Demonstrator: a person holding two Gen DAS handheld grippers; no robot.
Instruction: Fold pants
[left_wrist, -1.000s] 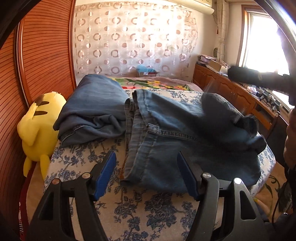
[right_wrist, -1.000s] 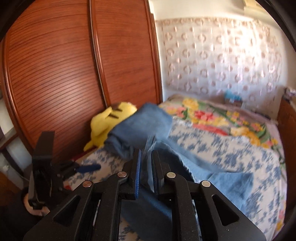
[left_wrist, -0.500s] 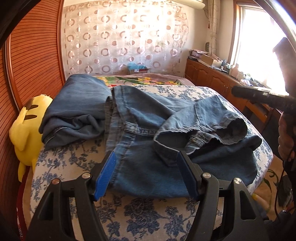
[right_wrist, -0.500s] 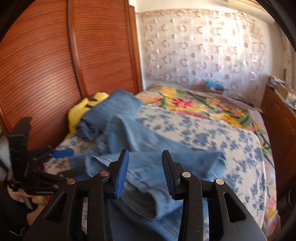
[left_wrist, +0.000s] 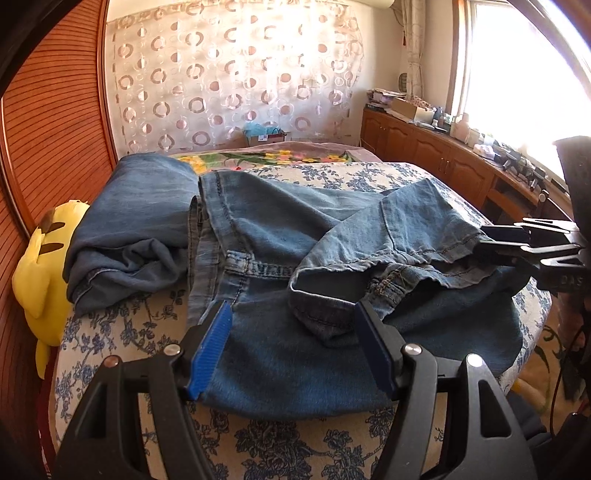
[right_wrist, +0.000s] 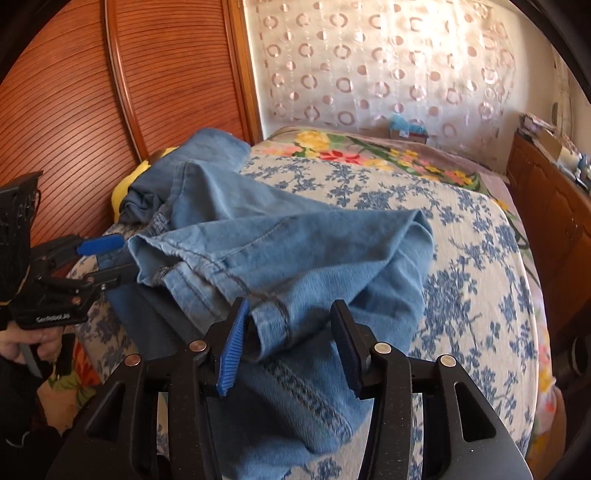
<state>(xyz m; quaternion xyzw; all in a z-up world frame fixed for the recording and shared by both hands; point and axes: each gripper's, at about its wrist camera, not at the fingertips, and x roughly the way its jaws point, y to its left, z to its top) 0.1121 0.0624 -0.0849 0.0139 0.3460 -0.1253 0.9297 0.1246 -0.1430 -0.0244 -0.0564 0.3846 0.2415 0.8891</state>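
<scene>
Jeans (left_wrist: 280, 354) are lying folded over on the bed (right_wrist: 480, 295). The right gripper (right_wrist: 291, 343), at 3 o'clock in the left view, has just been opening its jaws, a loose hem between them. The left gripper (left_wrist: 295, 343) is hovering with jaws wide, gripping nothing.

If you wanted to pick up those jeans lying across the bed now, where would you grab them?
Probably the hem of the folded-over leg, coming from the near bed edge. It lies raised and loose on top of the jeans, right between the right gripper's open, just-widened jaws.
</scene>
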